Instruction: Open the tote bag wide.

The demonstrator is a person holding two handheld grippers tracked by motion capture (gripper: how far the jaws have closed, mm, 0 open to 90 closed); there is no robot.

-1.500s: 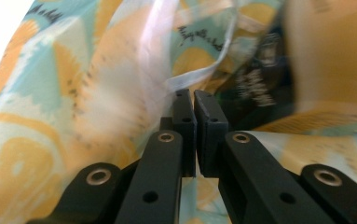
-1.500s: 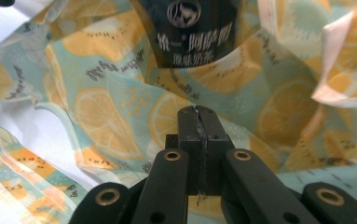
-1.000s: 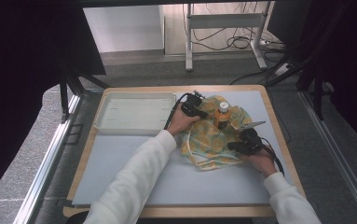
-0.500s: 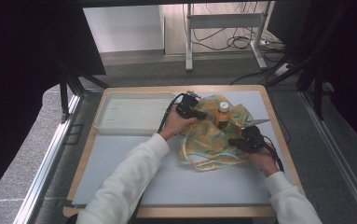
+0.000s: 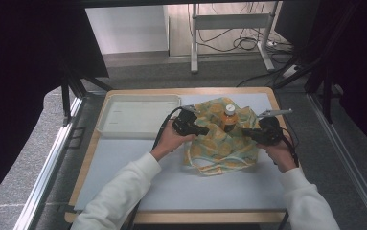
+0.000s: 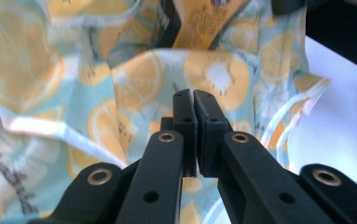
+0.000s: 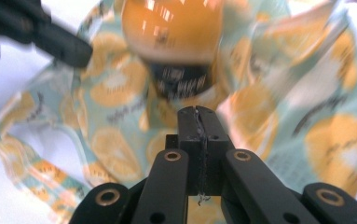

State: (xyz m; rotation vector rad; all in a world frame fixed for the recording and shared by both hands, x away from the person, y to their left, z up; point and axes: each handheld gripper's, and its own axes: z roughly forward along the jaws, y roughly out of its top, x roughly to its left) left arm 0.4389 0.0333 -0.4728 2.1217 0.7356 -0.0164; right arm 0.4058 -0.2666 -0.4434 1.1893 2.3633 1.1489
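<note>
Cloth [image 5: 222, 143]: pale teal with an orange-slice print, crumpled, its sides drawn up around an upright orange bottle [image 5: 228, 118]. White tray [image 5: 138, 115] beside the left gripper [image 5: 204, 130], contents not discernible. Cloth and bottle lie between the left gripper and the right gripper [image 5: 246, 134]. Both grippers are clenched on cloth folds, jaws pressed together

1. The high view looks forward and down over my table [image 5: 123, 158] from the near side.
2. My two gripper views sit close along my jaws, facing the cloth [image 6: 36, 60].
3. All three share the cloth and bottle [image 5: 228, 118].
</note>
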